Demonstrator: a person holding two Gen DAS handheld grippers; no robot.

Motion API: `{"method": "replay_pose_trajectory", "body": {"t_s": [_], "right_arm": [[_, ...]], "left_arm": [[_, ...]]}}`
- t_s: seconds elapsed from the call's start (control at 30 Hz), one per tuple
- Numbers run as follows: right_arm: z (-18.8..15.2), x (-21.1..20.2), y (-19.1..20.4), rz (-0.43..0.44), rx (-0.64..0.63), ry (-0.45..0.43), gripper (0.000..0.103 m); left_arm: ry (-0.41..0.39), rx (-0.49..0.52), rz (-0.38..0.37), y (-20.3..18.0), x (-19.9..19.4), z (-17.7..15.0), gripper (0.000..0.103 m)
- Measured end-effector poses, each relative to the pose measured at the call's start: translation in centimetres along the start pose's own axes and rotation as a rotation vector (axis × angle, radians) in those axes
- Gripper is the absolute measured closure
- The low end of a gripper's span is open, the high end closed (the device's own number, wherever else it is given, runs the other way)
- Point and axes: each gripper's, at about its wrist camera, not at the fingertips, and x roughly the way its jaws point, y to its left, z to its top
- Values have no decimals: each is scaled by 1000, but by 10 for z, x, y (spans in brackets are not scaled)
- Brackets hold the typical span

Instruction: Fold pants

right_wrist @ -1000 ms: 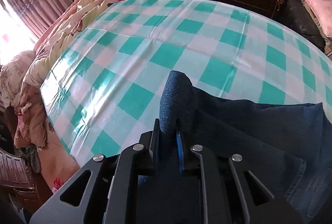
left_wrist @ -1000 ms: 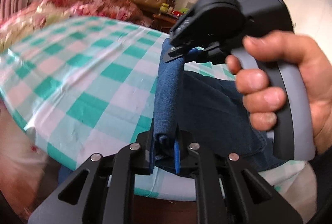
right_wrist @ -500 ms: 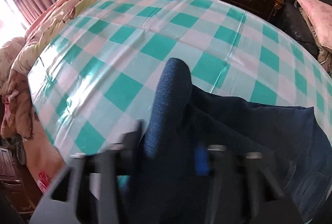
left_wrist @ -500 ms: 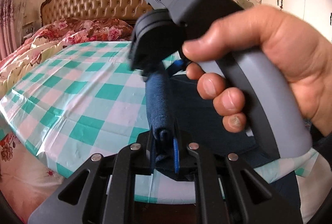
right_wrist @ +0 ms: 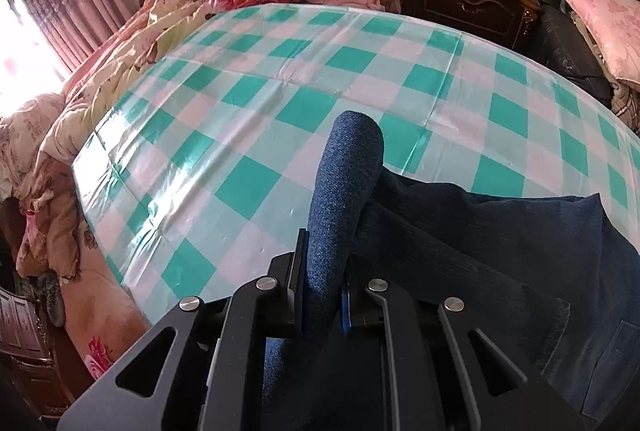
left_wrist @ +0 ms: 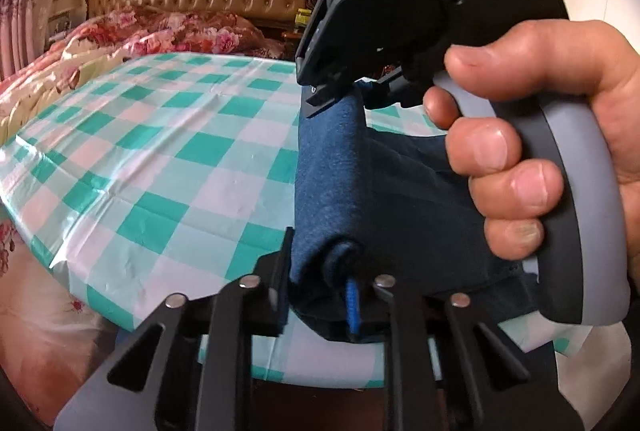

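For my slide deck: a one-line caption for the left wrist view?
Both grippers, left gripper and right gripper, pinch a raised fold of blue pants over the checkered tablecloth.

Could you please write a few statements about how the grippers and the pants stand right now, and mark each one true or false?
1. The left gripper is shut on a fold of the dark blue denim pants. True.
2. The right gripper hangs open above the cloth. False: it is shut on a raised fold of the pants.
3. The pants lie on a green-and-white checked tablecloth. True.
4. The tablecloth is plain red. False: it is checked green and white.
5. A bare hand holds the right gripper's handle. True.
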Motion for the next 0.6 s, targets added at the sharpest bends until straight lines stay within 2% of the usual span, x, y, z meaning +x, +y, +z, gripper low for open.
{"method": "replay_pose_trajectory", "body": {"t_s": [0.17, 0.37, 0.47, 0.57, 0.6], "right_arm": [[0, -20, -11, 43, 17, -37, 91], [8, -70, -52, 150, 89, -108, 91], [9, -110, -96, 212, 151, -162, 91], [3, -144, -143, 243, 204, -203, 91], [-4, -160, -169, 254, 234, -223, 91]], "left_arm": [[-32, 47, 18, -14, -11, 7, 88], [-164, 201, 27, -63, -43, 33, 89], [-232, 296, 17, -102, -54, 47, 89], [-307, 405, -24, -156, -65, 57, 89], [-330, 447, -44, -179, -66, 57, 89]]}}
